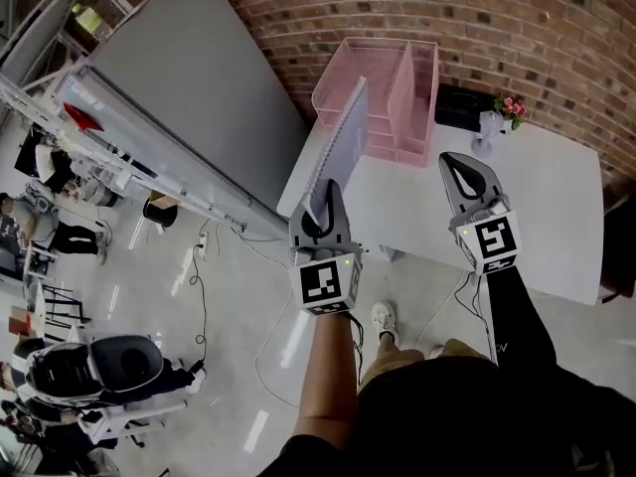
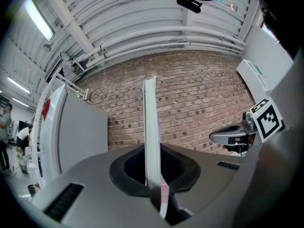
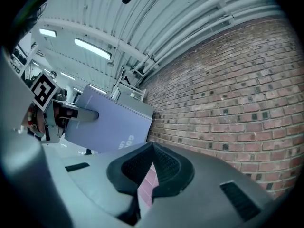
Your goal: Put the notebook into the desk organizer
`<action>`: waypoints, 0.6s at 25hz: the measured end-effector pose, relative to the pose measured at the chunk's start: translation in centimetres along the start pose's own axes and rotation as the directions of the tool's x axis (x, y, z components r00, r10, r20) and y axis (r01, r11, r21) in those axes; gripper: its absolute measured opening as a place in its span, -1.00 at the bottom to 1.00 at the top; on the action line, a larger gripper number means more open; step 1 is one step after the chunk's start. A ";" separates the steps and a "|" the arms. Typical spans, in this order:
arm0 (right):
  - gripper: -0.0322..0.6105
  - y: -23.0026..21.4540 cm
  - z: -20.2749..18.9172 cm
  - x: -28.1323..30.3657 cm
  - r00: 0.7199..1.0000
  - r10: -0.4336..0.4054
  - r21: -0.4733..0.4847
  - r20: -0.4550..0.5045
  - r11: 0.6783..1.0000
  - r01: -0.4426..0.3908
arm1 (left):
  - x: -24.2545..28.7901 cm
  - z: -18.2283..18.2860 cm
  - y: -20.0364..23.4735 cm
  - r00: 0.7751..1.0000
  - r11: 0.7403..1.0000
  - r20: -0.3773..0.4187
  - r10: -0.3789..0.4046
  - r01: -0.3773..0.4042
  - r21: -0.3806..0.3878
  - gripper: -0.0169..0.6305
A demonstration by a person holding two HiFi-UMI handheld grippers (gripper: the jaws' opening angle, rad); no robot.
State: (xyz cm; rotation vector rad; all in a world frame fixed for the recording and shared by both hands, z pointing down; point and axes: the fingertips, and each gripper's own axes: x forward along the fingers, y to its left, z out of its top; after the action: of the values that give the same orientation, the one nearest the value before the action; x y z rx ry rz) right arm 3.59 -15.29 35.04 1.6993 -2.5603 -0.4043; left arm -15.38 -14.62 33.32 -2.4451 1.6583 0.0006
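Fingers (image 2: 95, 184) of the left gripper (image 1: 323, 195) pinch the spiral notebook (image 1: 345, 132) at its bottom edge — it looks light, thin, maybe floppy. The right gripper (image 1: 459, 167) is closed, holding nothing.

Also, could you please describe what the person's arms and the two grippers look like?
The left gripper and right gripper are both grey, with tapering jaws lined in black that enclose a teardrop-shaped opening. Each carries a cube with black-and-white square markers. The right arm wears a long black sleeve; the left arm is bare.
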 end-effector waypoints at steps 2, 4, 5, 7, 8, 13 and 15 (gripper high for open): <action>-0.84 -0.3 0.2 1.7 1.000 -0.019 -0.006 -0.006 1.000 0.019 | 1.8 0.1 1.2 1.000 1.000 0.002 -0.017 0.017 -0.004 -0.83; -0.84 -0.6 0.3 3.1 0.999 -0.038 -0.013 -0.012 0.999 0.038 | 3.4 0.0 2.1 0.999 0.999 0.004 -0.040 0.040 -0.008 -0.83; -0.84 -0.6 0.4 3.7 0.999 -0.049 -0.016 -0.014 0.999 0.049 | 4.2 -0.1 2.6 0.999 0.999 0.006 -0.053 0.053 -0.009 -0.83; -0.84 -0.9 0.5 5.0 0.997 -0.073 -0.022 -0.019 0.997 0.073 | 5.7 -0.2 3.5 0.997 0.997 0.010 -0.080 0.081 -0.013 -0.83; -0.84 -1.1 0.6 5.6 0.996 -0.086 -0.023 -0.022 0.996 0.086 | 6.4 -0.2 3.9 0.996 0.995 0.012 -0.094 0.094 -0.016 -0.83; -0.84 -1.4 0.7 8.1 0.988 -0.149 -0.033 -0.036 0.989 0.147 | 9.8 -0.2 5.7 0.987 0.987 0.034 -0.154 0.155 -0.031 -0.83; -0.84 -1.5 0.8 9.0 0.985 -0.167 -0.043 -0.036 0.985 0.166 | 11.1 0.0 6.2 0.983 0.984 0.048 -0.175 0.177 -0.035 -0.83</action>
State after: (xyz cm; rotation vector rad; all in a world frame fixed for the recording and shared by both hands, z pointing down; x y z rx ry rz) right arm 1.27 -23.87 32.97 1.8938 -2.3747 -0.4213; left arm -16.96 -27.07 31.23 -2.5928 1.4323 0.0629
